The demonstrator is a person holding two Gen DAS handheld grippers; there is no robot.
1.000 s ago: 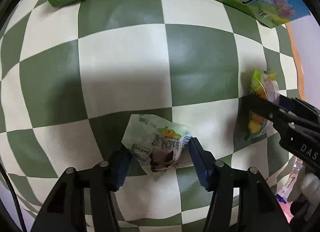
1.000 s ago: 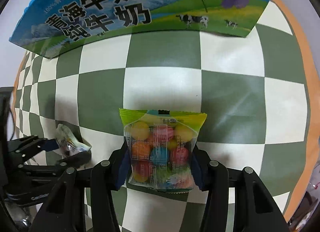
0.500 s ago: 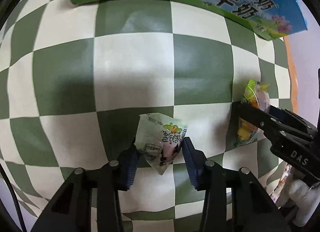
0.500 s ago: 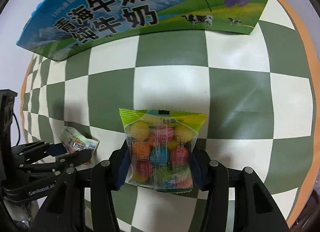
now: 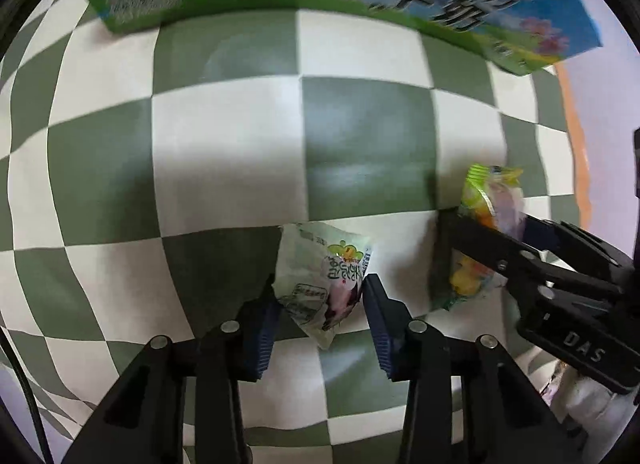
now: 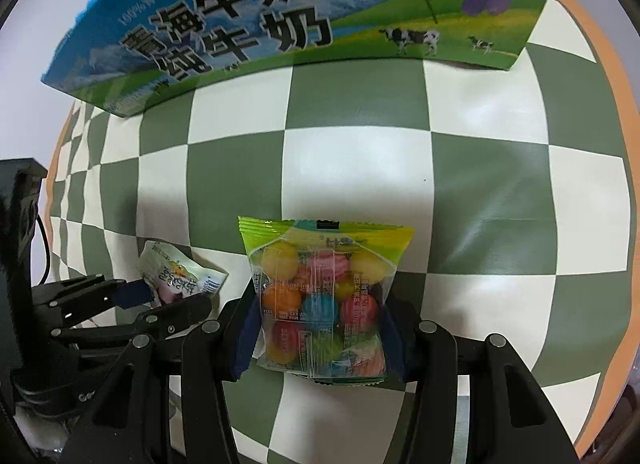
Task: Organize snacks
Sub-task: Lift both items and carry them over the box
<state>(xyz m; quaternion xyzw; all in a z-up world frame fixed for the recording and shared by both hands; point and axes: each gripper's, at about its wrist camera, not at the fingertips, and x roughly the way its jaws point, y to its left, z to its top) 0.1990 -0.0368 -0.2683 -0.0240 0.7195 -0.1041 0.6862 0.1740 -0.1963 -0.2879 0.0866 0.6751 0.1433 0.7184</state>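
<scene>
With the left gripper clamping a small white snack packet and the right gripper a candy bag, both probably go next into the milk carton box at 12 o'clock.

The left claw has its two blue-padded fingers closed on a small white packet. The right claw is just beside it, with both fingers pressed against the sides of a candy bag. Both claws point forward, side by side.
</scene>
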